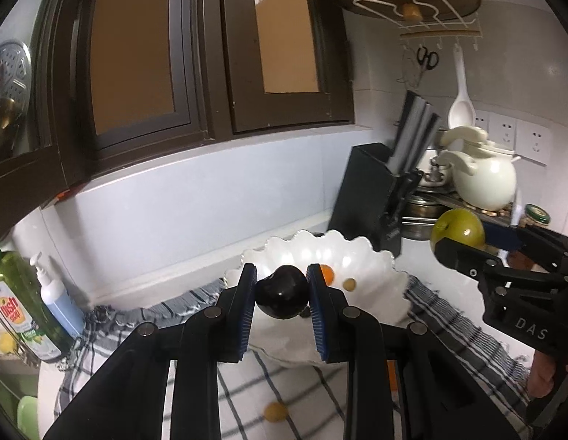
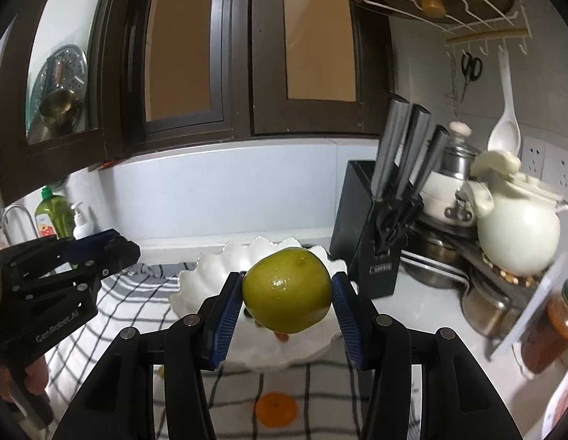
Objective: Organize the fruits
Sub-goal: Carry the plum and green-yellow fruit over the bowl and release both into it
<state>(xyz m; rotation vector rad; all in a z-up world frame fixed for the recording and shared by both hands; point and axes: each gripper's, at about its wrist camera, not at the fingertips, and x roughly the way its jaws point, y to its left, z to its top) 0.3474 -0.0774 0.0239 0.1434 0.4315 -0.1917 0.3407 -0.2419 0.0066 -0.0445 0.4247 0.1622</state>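
The left gripper [image 1: 281,295] holds a dark plum [image 1: 282,296] between its blue pads, lifted above the white scalloped bowl [image 1: 361,253], so much of the bowl's inside is hidden behind the fruit and the black fingers. Two small fruits show in the bowl past the plum: an orange one [image 1: 327,273], half covered by the right pad, and a yellowish one [image 1: 349,284] too small to identify. The right gripper [image 2: 287,291] is clamped on a green apple [image 2: 287,290], which also blocks most of the bowl in its own view; a reddish scrap peeks out beneath the apple, unclear what. On the checked cloth [image 2: 144,289] covering the tabletop lies an orange fruit [image 2: 276,408], partly cut off by the gripper arms (in the left view a blurred yellowish fruit [image 1: 275,412] lies there too). Writing: "DAS" on the right gripper's body, "GenRobot.AI" on the left one's, "dish soap" on the green bottle [image 1: 13,304]. The label on the knife block [image 2: 372,227] is unreadable.
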